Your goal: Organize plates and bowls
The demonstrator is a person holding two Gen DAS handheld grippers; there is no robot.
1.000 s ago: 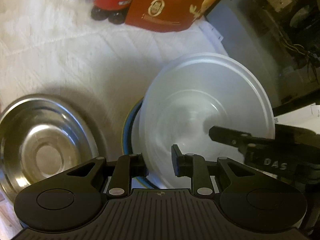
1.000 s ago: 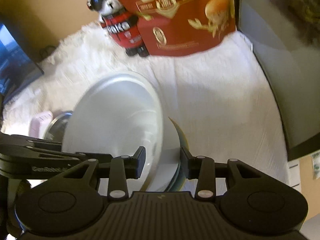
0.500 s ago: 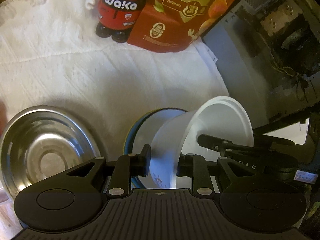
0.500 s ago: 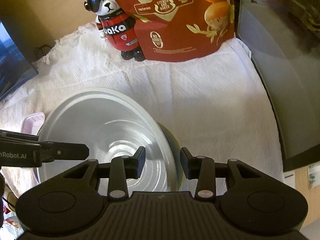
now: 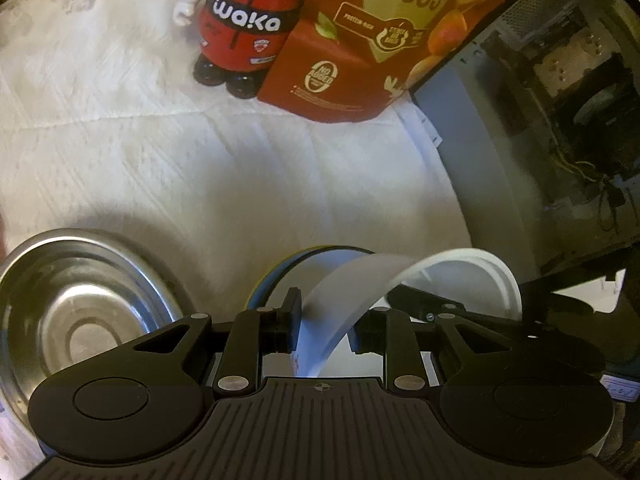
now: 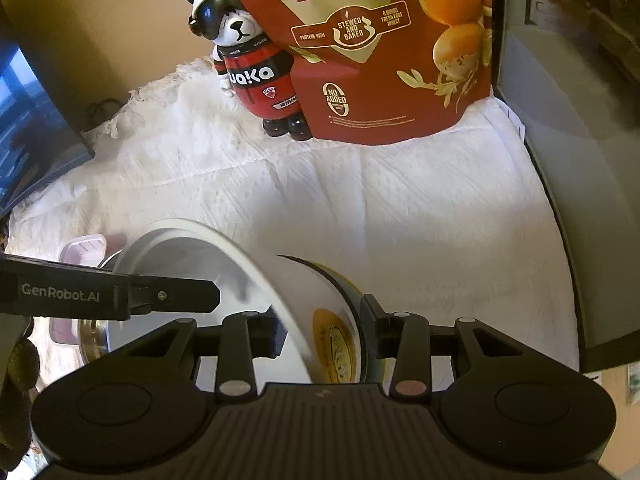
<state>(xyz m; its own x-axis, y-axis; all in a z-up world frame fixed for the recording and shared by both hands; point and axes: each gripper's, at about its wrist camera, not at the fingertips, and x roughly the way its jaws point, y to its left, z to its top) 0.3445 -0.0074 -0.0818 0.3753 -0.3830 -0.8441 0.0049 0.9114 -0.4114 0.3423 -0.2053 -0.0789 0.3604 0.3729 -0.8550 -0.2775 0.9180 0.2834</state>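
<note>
- white plastic, thin and a little see-through: the plastic bowl (image 5: 348, 292) is tipped up on edge, its wall running between the fingers of the left gripper (image 5: 324, 330), which is pinched narrow on that wall.
- the right gripper (image 6: 326, 332) is also narrow and clamped (its jaws straddle the same bowl's wall together with the blue-and-yellow rimmed dish (image 6: 344, 280) nested behind it, as far as i can tell).
- both grippers hold from opposite sides; the other gripper's finger reaches in over the bowl's mouth in each view.
- handling: the bowl looks light and flexible, so its wall will likely bend under a hard pinch and could slip; best taken near the stiffer rolled rim, with a modest squeeze.
- the rimmed dish looks rigid and heavier, probably ceramic or melamine, so chipping is a risk if it drops.
- the steel bowl (image 5: 80, 312) sits empty just left of the left gripper, on the white cloth (image 5: 200, 168); it looks stiff, smooth and slippery, best gripped across its flared rim.
- ahead of both grippers, well apart, stand a bear figure (image 6: 256, 68) and a red egg bag (image 6: 392, 48).
</note>
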